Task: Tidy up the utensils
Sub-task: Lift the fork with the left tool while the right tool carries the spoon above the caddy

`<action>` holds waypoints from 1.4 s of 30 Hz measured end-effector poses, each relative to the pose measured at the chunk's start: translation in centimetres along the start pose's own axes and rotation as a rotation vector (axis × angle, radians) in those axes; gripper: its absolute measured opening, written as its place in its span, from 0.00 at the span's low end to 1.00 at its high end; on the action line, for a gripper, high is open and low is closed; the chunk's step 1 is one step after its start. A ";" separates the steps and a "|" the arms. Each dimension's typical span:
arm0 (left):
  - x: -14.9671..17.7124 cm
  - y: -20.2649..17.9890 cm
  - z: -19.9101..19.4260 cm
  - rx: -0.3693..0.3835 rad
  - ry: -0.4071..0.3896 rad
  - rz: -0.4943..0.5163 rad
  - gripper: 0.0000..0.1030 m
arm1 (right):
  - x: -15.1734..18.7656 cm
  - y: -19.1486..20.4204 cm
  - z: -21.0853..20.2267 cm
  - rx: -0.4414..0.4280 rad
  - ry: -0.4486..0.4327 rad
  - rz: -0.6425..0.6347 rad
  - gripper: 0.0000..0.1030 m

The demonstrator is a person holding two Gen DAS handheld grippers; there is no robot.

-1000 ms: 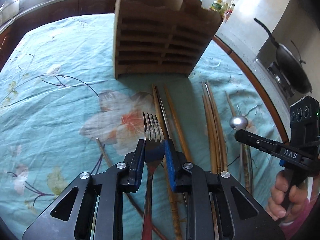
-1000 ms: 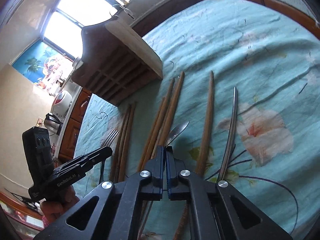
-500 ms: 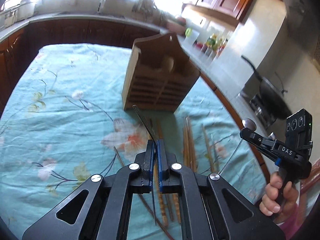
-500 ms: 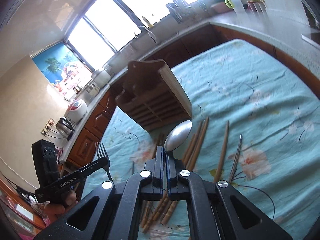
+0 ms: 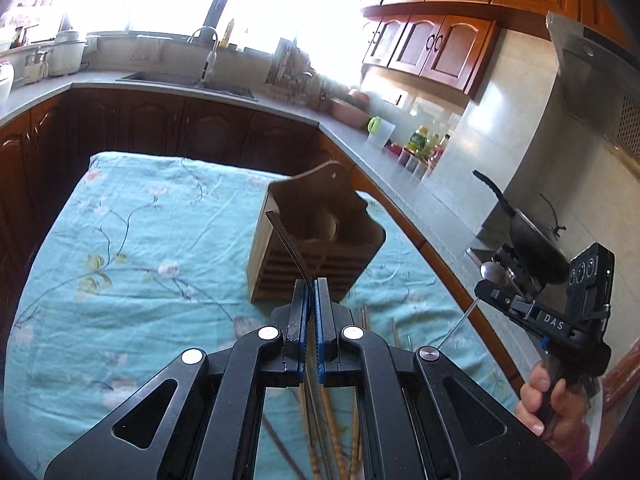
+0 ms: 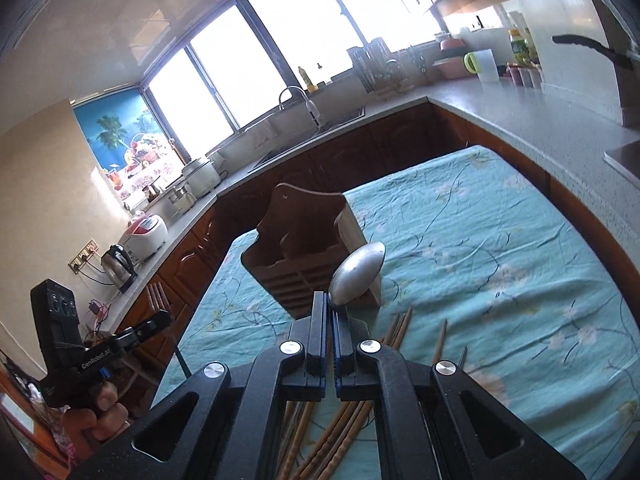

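Both picks done: a second ago fork (image 5: 289,245) and spoon (image 6: 357,275) lay on the cloth (image 5: 132,256) among the chopsticks (image 6: 394,330), now both in the air. Left gripper (image 5: 311,292) clamped tight on fork, tines up and edge-on. Right gripper (image 6: 329,310) clamped on spoon, bowl forward. Holder (image 5: 316,256) dead ahead, upright, slots free. Next probably drop-in; chopsticks still on cloth to sort.

One fork (image 5: 289,246), one spoon (image 6: 357,274), one wooden holder (image 6: 308,248), perhaps nine chopsticks (image 6: 398,330).
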State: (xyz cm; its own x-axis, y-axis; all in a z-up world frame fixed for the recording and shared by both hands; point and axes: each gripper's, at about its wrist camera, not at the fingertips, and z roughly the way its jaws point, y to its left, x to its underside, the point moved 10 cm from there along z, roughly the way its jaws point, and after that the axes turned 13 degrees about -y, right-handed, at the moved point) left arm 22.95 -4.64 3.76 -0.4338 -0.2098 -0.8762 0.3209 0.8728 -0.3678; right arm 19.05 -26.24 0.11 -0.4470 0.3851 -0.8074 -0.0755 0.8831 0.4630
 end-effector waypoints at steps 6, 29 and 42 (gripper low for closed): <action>-3.4 0.2 1.6 -0.012 -0.080 -0.020 0.02 | -2.5 0.9 0.9 0.022 -0.063 -0.075 0.02; -8.6 3.2 13.6 -0.167 -0.299 0.030 0.02 | -7.2 1.5 13.8 0.098 -0.177 -0.306 0.02; -3.2 3.6 15.1 -0.139 -0.156 0.055 0.05 | -2.2 0.4 16.2 0.060 -0.023 -0.277 0.02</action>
State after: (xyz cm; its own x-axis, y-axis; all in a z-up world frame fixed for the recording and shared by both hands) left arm 38.22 -7.46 0.55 -0.2801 -0.2166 -0.9352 0.2163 0.9349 -0.2813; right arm 34.43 -22.43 -3.85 -0.3964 0.1325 -0.9085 -0.1388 0.9695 0.2020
